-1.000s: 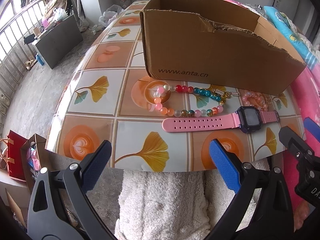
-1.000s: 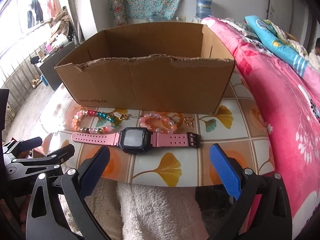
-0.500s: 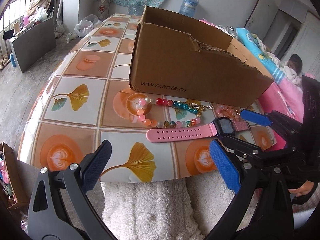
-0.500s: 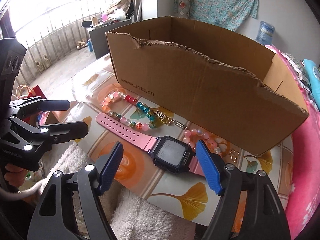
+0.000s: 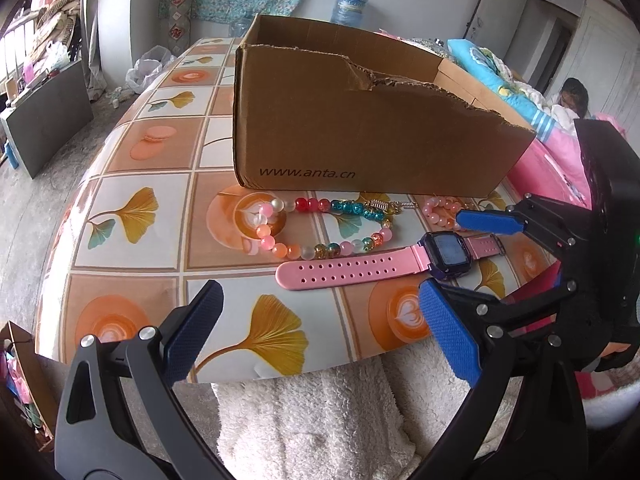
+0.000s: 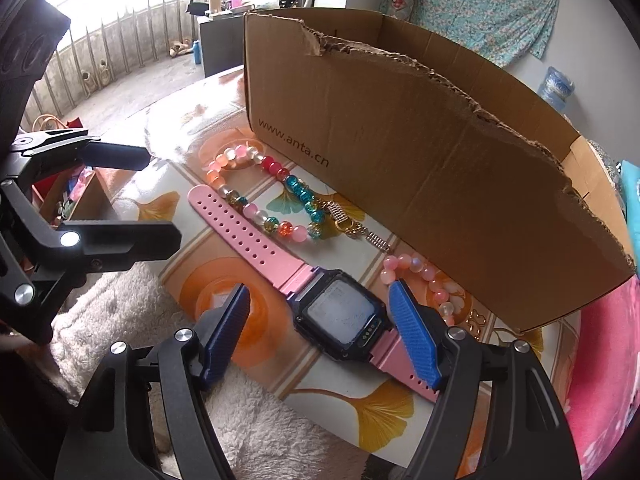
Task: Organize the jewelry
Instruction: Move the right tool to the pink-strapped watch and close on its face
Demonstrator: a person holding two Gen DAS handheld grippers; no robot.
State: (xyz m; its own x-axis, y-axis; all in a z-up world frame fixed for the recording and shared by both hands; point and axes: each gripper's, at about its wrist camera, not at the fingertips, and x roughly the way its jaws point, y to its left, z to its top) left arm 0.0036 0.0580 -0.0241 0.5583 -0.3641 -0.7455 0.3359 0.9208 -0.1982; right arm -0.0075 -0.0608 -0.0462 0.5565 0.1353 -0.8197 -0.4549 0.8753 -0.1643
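The step in hand looks like the first pick: the right tongs straddle the watch, one blue pad on each side of its dark face, the jaws partly open and with no pad yet pressing on it, so nothing is held. The watch lies flat on the surface near its front edge, its long pink strap reaching toward the multicoloured bead bracelet and just about touching its nearest beads. A smaller pink bead bracelet sits just behind the watch, close under the wall of the cardboard box, with a gold chain between the two bracelets. The left tongs hang wide open and empty over the front edge of the surface, apart from the jewelry. The next move probably calls for closing squarely on the watch case, lifting it straight up so the strap does not drag the beads, then carrying it over the box's torn front wall and into the open top. Room is tight behind: the far pad sits close to the pink beads and the box wall is near. The front edge lies just beside the watch, above a fluffy white blanket. The left side of the surface is bare tile pattern.
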